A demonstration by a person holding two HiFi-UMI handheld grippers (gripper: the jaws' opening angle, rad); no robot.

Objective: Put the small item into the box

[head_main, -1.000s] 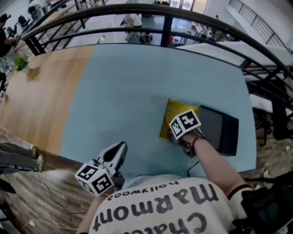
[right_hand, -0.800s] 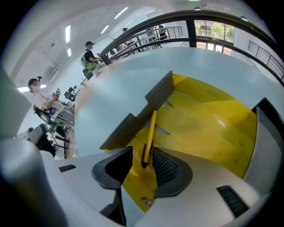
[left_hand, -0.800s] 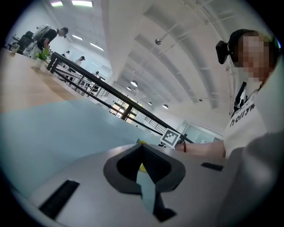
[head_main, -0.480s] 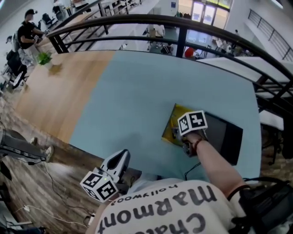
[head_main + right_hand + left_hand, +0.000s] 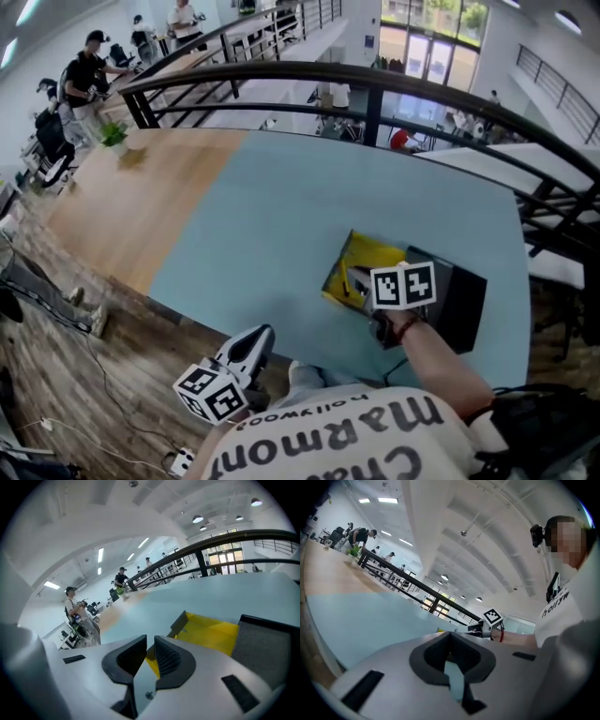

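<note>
An open yellow box (image 5: 367, 260) lies on the light blue table (image 5: 281, 216), with a black tray (image 5: 461, 302) touching its right side. My right gripper (image 5: 356, 280) reaches over the box's near right part. In the right gripper view its jaws (image 5: 149, 641) are closing, with a narrow gap and nothing between them. Just beyond them are the yellow box (image 5: 211, 632) and its dark flap (image 5: 179, 621). I cannot make out the small item. My left gripper (image 5: 251, 343) hangs off the table's near edge; in its own view (image 5: 450, 637) it is shut and empty.
The table's left part is bare wood (image 5: 131, 202). A dark curved railing (image 5: 375, 80) runs behind the table's far edge. People sit and stand at desks (image 5: 89, 70) at the far left. A cable (image 5: 112, 412) trails over the plank floor.
The head view has tilted, so the table sits lower and further right. My right gripper has drawn back a little, uncovering more of the yellow box. The left gripper stays low.
</note>
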